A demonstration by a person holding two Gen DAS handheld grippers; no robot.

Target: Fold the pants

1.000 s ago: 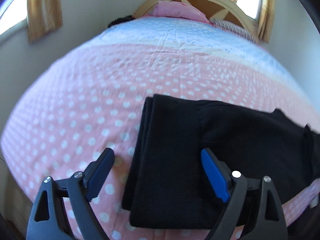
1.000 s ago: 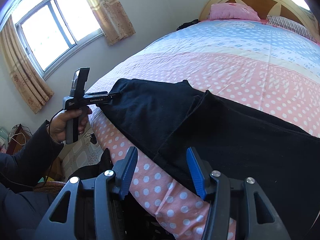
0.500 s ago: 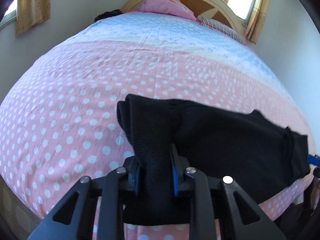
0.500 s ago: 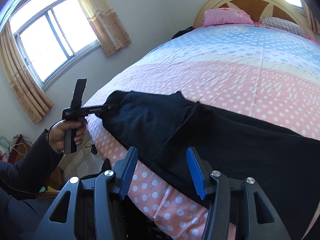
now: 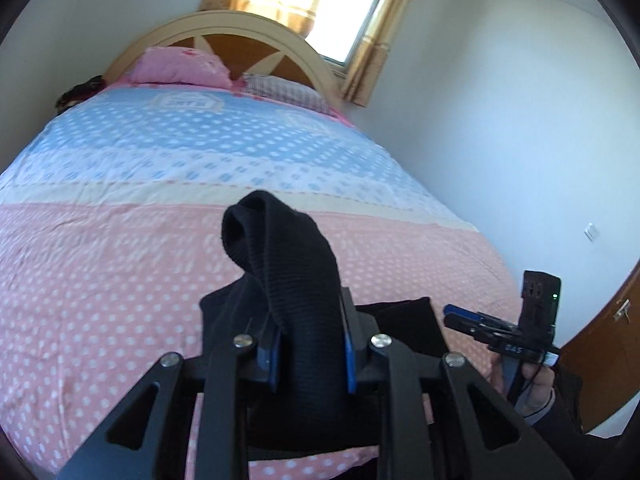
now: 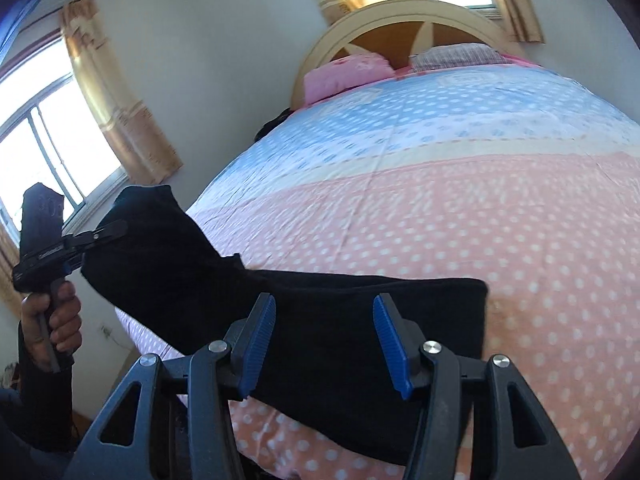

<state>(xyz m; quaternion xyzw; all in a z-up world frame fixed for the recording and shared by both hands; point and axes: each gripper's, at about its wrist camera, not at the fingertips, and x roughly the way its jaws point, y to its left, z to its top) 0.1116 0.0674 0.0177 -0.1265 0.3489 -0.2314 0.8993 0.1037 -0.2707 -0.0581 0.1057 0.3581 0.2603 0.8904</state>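
Note:
The black pants (image 6: 360, 320) lie along the near edge of the bed. My left gripper (image 5: 308, 356) is shut on one end of the pants (image 5: 296, 280) and holds it lifted off the bed, the cloth bunched up between the blue pads. In the right wrist view the left gripper (image 6: 108, 232) shows at the left, holding that raised end. My right gripper (image 6: 324, 344) is open, its blue pads apart just above the flat part of the pants. It also shows in the left wrist view (image 5: 460, 316), low at the right.
The bed has a pink and blue dotted cover (image 5: 160, 208). A pink pillow (image 5: 180, 68) and a checked pillow (image 5: 288, 92) lie at the wooden headboard (image 5: 240, 32). Windows with curtains (image 6: 112, 92) are at the left and behind. A wooden door (image 5: 608, 360) stands at the right.
My left gripper closed on the pants' end and lifted it up off the bed, swinging toward the right. My right gripper stayed open over the other part.

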